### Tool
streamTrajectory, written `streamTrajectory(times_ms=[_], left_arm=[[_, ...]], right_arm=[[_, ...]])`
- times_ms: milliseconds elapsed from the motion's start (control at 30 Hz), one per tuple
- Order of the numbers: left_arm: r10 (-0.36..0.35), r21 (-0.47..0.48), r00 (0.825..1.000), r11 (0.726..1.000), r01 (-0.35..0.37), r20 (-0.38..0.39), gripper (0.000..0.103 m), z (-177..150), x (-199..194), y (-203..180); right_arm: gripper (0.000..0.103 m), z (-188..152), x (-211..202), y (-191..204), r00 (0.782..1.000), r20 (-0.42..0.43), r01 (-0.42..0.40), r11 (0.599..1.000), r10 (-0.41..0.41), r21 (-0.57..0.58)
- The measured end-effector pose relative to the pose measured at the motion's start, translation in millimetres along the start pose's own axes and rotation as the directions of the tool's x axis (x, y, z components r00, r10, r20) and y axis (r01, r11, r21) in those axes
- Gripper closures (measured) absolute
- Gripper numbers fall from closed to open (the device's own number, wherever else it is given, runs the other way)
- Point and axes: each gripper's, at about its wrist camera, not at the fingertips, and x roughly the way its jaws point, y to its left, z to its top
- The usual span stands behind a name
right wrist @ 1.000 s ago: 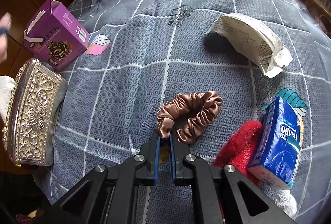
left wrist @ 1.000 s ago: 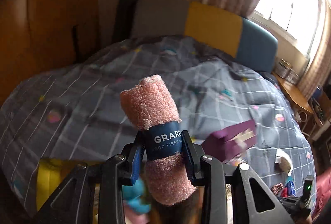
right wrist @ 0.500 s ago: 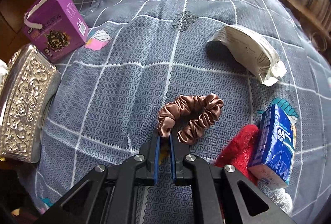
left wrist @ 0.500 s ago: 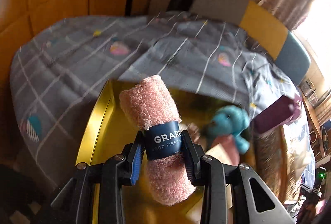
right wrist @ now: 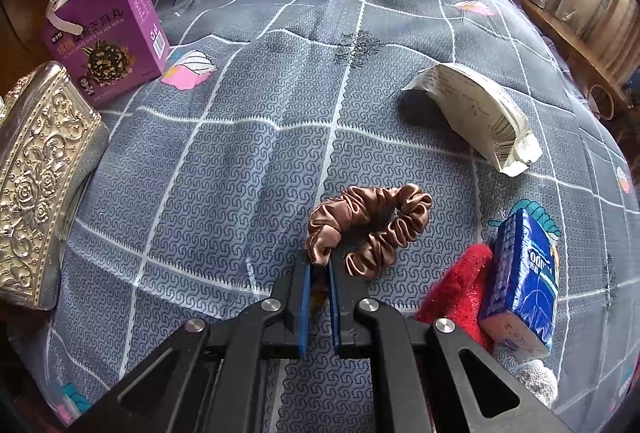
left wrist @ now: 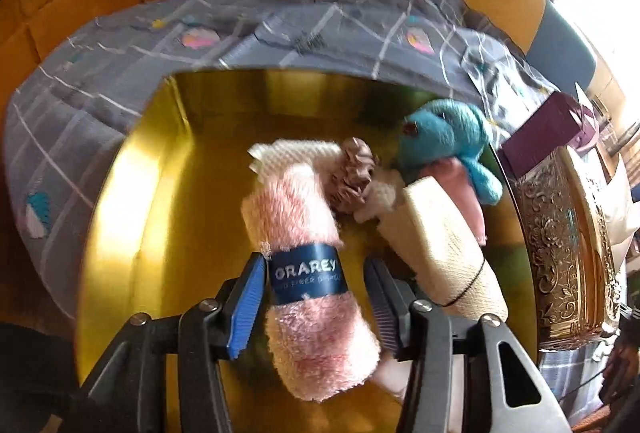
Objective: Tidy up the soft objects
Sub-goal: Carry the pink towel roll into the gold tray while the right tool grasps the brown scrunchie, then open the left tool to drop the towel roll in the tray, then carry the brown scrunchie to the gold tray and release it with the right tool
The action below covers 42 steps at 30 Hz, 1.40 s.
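Note:
My left gripper hangs over a gold box on the bed. Its jaws stand apart around a rolled pink towel with a blue band; the right jaw is clear of it and the towel tips down into the box. The box holds a blue plush toy, a cream rolled cloth, a pinkish scrunchie and a white cloth. My right gripper is shut on the edge of a brown satin scrunchie lying on the grey quilt.
An ornate silver box and a purple carton stand at the left of the right wrist view. A white packet, a blue tissue pack and a red cloth lie to the right.
My left gripper has swung down over the gold box and its jaws have opened off the pink towel. My right gripper stays shut on the brown scrunchie and has moved slightly.

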Motion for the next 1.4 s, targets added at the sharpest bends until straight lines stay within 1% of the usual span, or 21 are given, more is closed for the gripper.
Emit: streamTrajectory(times_ms=[33,67,233,367,467,567,633,767,867,1000,1100,1233,1300,1400], left_arm=[[0.018,0.008,1.0,1.0,-0.019,0.025,0.045,-0.9,-6.0,-0.8],[0.022,0.014,0.999,1.0,-0.023,0.038,0.044,-1.2,-8.8,-0.4],[0.037,0.021,0.996,0.999,-0.039,0.084,0.044,-4.8,-25.8,-8.0],[0.024,0.062,0.992,0.998,-0.032,0.126,0.044,-11.8,-39.6,-21.6],[0.009,0.104,0.991,0.994,-0.023,0.135,0.044,-15.6,-46.5,-32.9],[-0.008,0.134,0.99,0.991,-0.011,0.14,0.044,-19.1,-51.3,-41.6],[-0.017,0.149,0.989,0.989,-0.004,0.144,0.044,-21.1,-54.4,-46.2],[-0.03,0.168,0.99,0.986,0.006,0.14,0.044,-25.0,-56.6,-51.9],[-0.041,0.175,0.989,0.985,0.016,0.141,0.044,-27.4,-57.4,-54.2],[-0.047,0.185,0.989,0.983,0.021,0.14,0.044,-30.0,-57.8,-54.7],[-0.055,0.185,0.989,0.982,0.029,0.14,0.044,-29.9,-57.6,-51.8],[-0.058,0.168,0.988,0.985,0.034,0.14,0.044,-30.3,-57.5,-46.3],[-0.051,0.151,0.988,0.988,0.029,0.144,0.044,-30.0,-57.8,-40.9],[-0.033,0.122,0.989,0.992,0.016,0.143,0.044,-28.7,-56.0,-30.4]], right_arm=[[0.095,0.0,0.0,0.3,1.0,0.001,0.003,1.0,-0.003,-0.001],[0.095,-0.2,-0.3,0.5,1.0,0.002,0.005,1.0,-0.005,-0.001],[0.095,-0.7,-1.0,2.7,1.0,0.009,0.012,1.0,-0.012,0.0],[0.095,-0.1,-2.8,2.2,1.0,0.015,0.01,1.0,-0.01,0.012],[0.096,2.0,-4.2,-2.7,1.0,0.02,-0.001,0.999,0.0,0.045],[0.096,4.5,-6.0,-10.5,0.999,0.03,-0.033,0.994,0.03,0.102],[0.096,6.4,-6.6,-17.2,0.998,0.035,-0.058,0.987,0.054,0.152],[0.096,16.7,-16.2,-24.5,0.992,0.072,-0.119,0.965,0.104,0.235],[0.096,32.3,-26.0,-18.3,0.988,0.094,-0.139,0.962,0.12,0.233],[0.096,59.3,-44.2,0.8,0.98,0.14,-0.167,0.966,0.141,0.198],[0.096,80.4,-67.9,20.5,0.962,0.198,-0.223,0.961,0.188,0.167],[0.096,102.1,-107.8,65.5,0.92,0.275,-0.305,0.951,0.278,0.06],[0.096,105.9,-129.6,92.0,0.891,0.302,-0.35,0.937,0.339,-0.019],[0.096,103.4,-155.7,137.6,0.843,0.314,-0.412,0.9,0.436,-0.145]])
